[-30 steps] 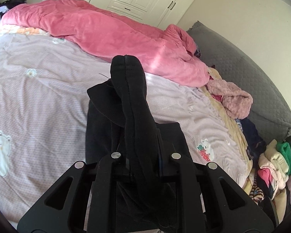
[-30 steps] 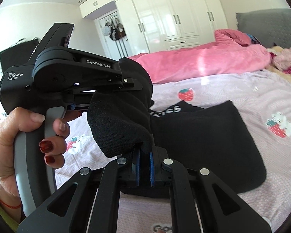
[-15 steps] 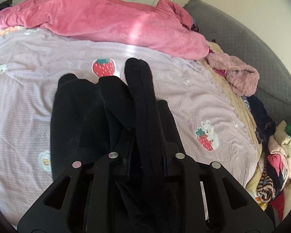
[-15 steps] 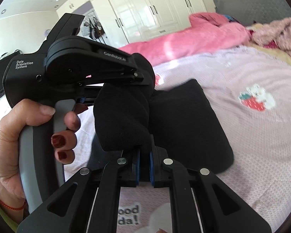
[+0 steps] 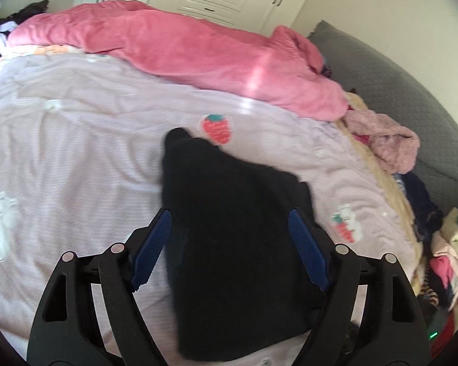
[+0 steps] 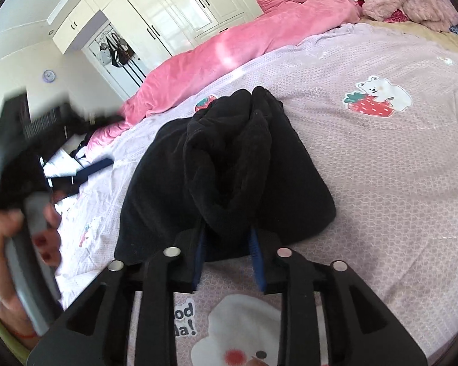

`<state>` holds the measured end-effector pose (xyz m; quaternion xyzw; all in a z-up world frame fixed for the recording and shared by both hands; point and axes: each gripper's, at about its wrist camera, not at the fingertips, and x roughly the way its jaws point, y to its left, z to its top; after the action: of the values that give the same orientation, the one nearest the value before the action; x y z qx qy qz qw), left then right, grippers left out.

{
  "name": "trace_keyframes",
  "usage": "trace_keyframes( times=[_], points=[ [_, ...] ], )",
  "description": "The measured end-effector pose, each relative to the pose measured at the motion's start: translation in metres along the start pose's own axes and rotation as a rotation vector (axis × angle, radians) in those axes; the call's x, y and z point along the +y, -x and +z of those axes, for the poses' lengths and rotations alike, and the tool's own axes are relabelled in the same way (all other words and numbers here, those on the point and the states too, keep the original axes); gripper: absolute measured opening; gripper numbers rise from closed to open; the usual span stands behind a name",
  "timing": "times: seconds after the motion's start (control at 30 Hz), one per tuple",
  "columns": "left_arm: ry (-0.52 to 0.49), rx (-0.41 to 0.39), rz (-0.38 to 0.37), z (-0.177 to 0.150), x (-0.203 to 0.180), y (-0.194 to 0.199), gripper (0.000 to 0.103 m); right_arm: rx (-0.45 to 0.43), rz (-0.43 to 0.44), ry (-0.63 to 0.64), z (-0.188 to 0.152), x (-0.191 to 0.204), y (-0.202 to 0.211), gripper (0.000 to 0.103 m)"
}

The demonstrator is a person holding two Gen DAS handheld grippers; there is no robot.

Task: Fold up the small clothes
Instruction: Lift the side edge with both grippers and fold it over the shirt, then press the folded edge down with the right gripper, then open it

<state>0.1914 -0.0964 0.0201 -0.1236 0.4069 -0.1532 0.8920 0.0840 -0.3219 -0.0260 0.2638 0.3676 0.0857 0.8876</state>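
Observation:
A black garment [image 5: 238, 244] lies folded on the lilac bed sheet [image 5: 76, 152]. My left gripper [image 5: 229, 216] hovers just over it, jaws opening wide, blue pads clear of the cloth on both sides. In the right wrist view the same black garment [image 6: 229, 164] has a bunched fold standing up on top. That fold still sits between the blue pads of my right gripper [image 6: 228, 231], whose jaws are opening. A person's hand [image 6: 45, 235] on the left gripper's handle shows blurred at the left edge.
A pink quilt [image 5: 183, 48] runs along the far side of the bed. A fuzzy pink garment [image 5: 384, 140] and a pile of mixed clothes [image 5: 448, 244] lie along the right edge by a grey headboard [image 5: 412, 91]. White wardrobes [image 6: 183, 6] stand behind.
Both grippers were shut on the raised black fold; both have parted their jaws. The cloth has dropped onto the bed, and the left gripper has pulled away to the left.

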Motion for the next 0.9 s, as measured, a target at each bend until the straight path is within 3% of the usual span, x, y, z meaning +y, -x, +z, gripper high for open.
trace_keyframes(
  times=[0.1, 0.2, 0.27, 0.37, 0.5, 0.73, 0.83, 0.9],
  points=[
    [-0.020, 0.015, 0.058, -0.012, 0.015, -0.004, 0.071, -0.065, 0.018, -0.017, 0.005, -0.004, 0.018, 0.051],
    [-0.061, 0.043, 0.091, -0.027, 0.017, -0.014, 0.070, -0.086, 0.039, -0.013, 0.017, -0.009, 0.026, 0.060],
    [-0.085, 0.059, 0.096, -0.036, 0.015, -0.021, 0.067, -0.038, 0.079, -0.011, 0.023, -0.013, 0.023, 0.071],
    [-0.086, 0.050, 0.111, -0.044, 0.010, -0.023, 0.065, 0.044, 0.117, -0.035, 0.036, -0.018, 0.007, 0.072],
    [-0.123, 0.044, 0.112, -0.044, 0.003, -0.023, 0.057, 0.114, 0.076, 0.001, 0.053, -0.013, -0.015, 0.078],
    [-0.089, 0.051, 0.076, -0.043, 0.010, -0.024, 0.057, 0.161, 0.069, 0.089, 0.080, 0.004, -0.054, 0.073],
    [-0.101, 0.044, 0.084, -0.043, 0.008, -0.022, 0.057, 0.180, 0.075, 0.068, 0.091, 0.001, -0.069, 0.060],
    [-0.100, 0.046, 0.081, -0.042, 0.007, -0.022, 0.057, 0.180, 0.051, 0.091, 0.090, -0.001, -0.076, 0.041]
  ],
)
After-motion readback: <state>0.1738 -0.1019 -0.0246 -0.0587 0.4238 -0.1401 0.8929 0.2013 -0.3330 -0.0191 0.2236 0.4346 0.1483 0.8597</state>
